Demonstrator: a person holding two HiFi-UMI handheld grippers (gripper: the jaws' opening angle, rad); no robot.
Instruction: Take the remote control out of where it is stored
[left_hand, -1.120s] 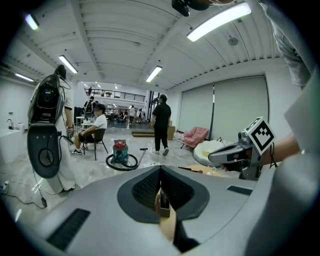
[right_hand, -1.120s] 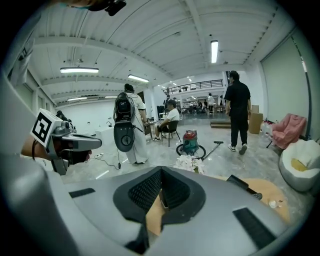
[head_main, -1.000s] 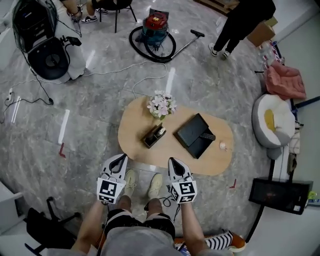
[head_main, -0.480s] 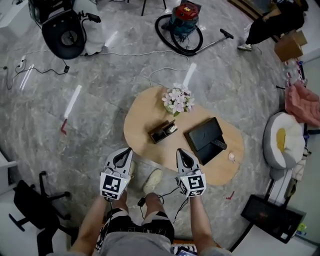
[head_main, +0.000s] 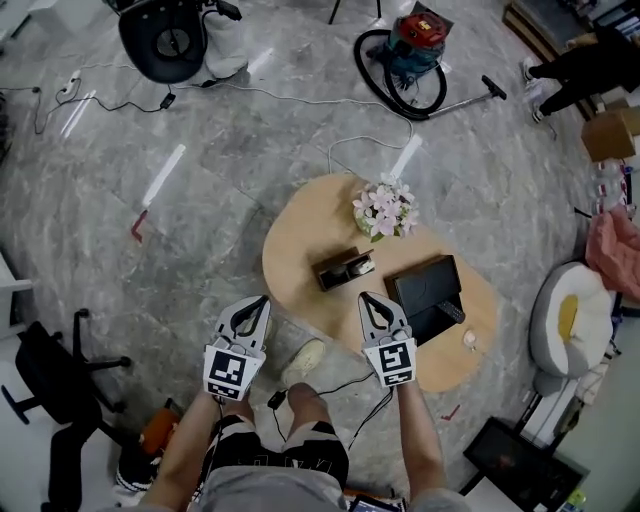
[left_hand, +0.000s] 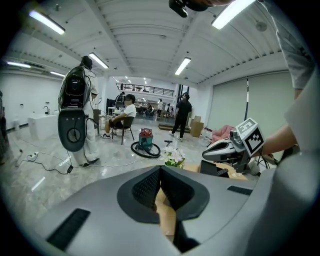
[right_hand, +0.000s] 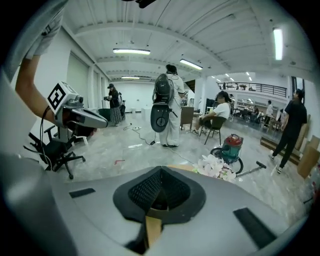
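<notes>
My left claw (head_main: 256, 303) and right claw (head_main: 369, 299), lower centre, jaws together, empty. Unless I open them, they may shove the holder (head_main: 345, 268) into the flowers (head_main: 385, 208).

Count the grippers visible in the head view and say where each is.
2. The left gripper is at the wooden table's lower-left edge; the right gripper overlaps its near edge, beside the black box. None seem hidden.
</notes>
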